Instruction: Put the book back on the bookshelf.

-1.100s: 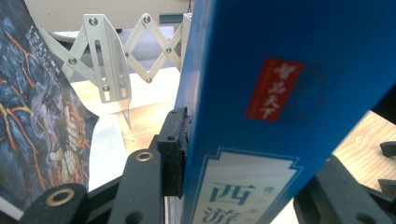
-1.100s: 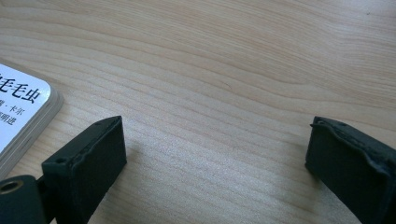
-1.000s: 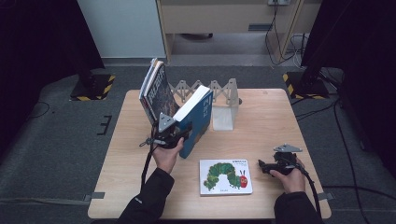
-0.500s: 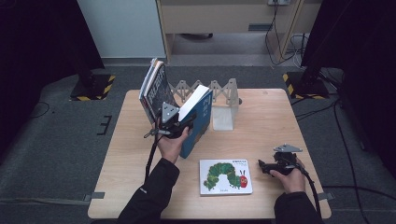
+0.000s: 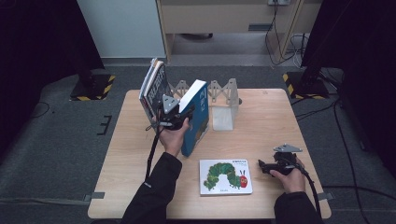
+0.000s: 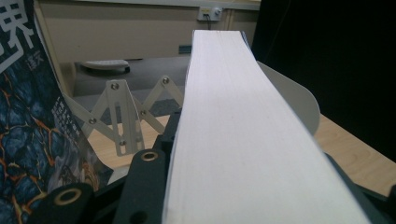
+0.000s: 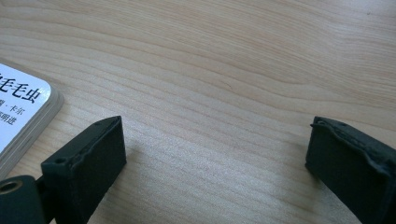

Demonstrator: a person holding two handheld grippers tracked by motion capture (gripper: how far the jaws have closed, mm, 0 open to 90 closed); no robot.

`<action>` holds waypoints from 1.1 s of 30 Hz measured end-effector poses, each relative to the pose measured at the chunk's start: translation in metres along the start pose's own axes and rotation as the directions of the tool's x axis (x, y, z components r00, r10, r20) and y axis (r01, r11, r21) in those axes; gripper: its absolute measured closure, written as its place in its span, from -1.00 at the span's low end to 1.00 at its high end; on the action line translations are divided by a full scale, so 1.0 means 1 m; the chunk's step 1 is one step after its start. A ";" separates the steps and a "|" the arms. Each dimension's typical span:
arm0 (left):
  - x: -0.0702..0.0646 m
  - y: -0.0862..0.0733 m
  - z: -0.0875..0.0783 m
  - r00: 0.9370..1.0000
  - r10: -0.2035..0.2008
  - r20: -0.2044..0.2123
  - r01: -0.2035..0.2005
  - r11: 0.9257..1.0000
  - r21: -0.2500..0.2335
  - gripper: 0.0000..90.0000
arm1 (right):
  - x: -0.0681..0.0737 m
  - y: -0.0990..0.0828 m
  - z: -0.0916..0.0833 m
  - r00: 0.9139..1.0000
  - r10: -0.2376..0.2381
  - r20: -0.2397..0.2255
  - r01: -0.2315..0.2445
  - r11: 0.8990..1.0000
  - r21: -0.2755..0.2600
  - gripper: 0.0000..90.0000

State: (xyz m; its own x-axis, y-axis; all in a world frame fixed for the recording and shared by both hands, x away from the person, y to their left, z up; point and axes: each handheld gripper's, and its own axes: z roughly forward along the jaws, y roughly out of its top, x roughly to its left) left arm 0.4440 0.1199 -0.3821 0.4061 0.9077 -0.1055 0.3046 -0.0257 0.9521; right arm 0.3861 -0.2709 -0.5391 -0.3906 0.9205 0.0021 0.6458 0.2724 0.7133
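Up and toward the rack [image 5: 219, 88] goes the blue book [image 5: 198, 123], left gripper [image 5: 173, 116] clamped on it, jaws just tightened. Right gripper [image 5: 261, 165] rests apart. Book could clip the leaning books [image 5: 154, 86].

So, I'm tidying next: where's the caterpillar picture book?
In the high view the caterpillar picture book lies flat at the table's near edge, between the person's arms, just left of the right gripper.

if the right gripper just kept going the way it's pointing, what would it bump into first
Probably the caterpillar book. The right gripper lies low on the table, open jaws aimed at the book's near edge, with bare wood between; exact depth is hard to judge.
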 end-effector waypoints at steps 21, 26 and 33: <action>0.003 -0.004 0.038 0.997 -0.039 -0.067 0.035 0.997 -0.068 0.32 | 0.000 0.000 0.001 1.000 -0.004 -0.004 0.004 1.000 0.001 -0.90; 0.003 -0.006 0.035 0.998 -0.026 -0.061 0.022 0.998 -0.063 0.30 | 0.000 0.000 0.001 1.000 -0.004 -0.003 0.004 1.000 0.001 -0.90; -0.003 -0.011 0.025 1.000 0.000 -0.014 -0.001 0.998 -0.066 0.23 | 0.000 0.000 0.001 1.000 -0.005 -0.004 0.005 1.000 0.001 -0.90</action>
State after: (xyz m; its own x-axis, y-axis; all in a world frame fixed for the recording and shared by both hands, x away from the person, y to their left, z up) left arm 0.4606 0.1068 -0.3994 0.3944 0.9133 -0.1014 0.2471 0.0009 0.9690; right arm 0.3867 -0.2707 -0.5392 -0.3962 0.9181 0.0016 0.6447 0.2770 0.7125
